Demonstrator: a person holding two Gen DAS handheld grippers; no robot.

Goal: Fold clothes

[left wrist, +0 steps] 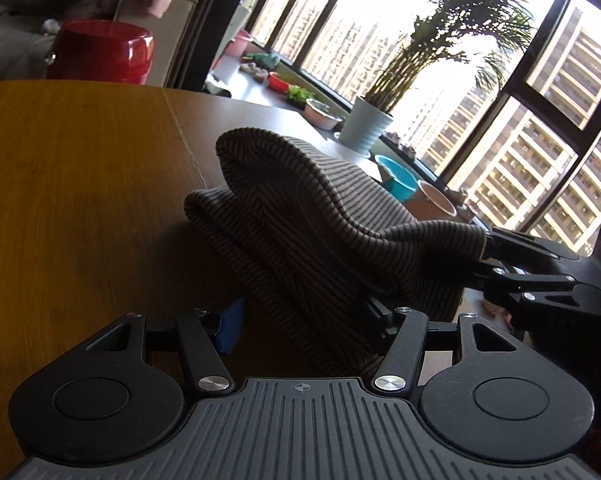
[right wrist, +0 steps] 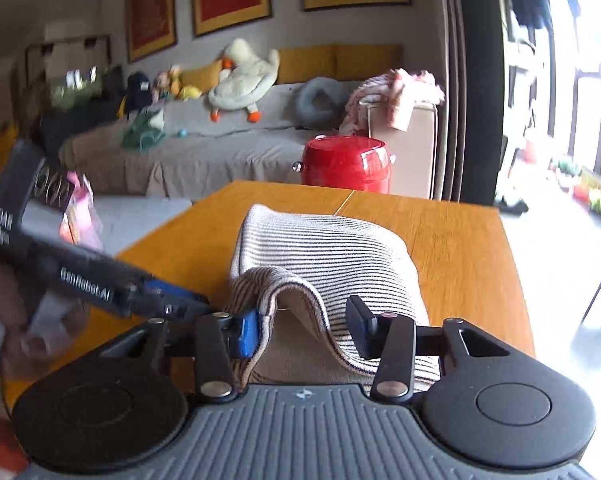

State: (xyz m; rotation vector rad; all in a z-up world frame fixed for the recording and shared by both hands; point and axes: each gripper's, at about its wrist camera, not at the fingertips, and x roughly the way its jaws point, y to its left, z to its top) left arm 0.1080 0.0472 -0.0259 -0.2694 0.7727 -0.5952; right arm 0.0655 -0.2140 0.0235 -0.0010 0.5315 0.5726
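A: Two claws, one garment. The striped knit top (left wrist: 300, 216) lies bunched on the wooden desk (left wrist: 80, 184), a thick rounded fold rising at about twelve o'clock from the left claw (left wrist: 304, 320).

B: How does that claw stand?

A: Its fingers are spread wide, blue pad at nine o'clock, black finger at three, and the cloth drapes down between them, so it is not pinching anything that I can see. The right claw (left wrist: 488, 256) comes in from three o'clock and its tips vanish under the hem; it looks closed on the cloth there.

B: And in the right wrist view?

A: Odd: there its own fingers (right wrist: 360, 324) stand apart with a loop of ribbed hem (right wrist: 284, 280) arching between them. I cannot tell for certain whether it holds the hem.

B: Which step, then?

A: Mid-fold, I judge: an edge is lifted and doubled over. Next, the edge needs carrying across and laying flat, and both corners must travel level or the soft, stretchy knit will sag and skew.
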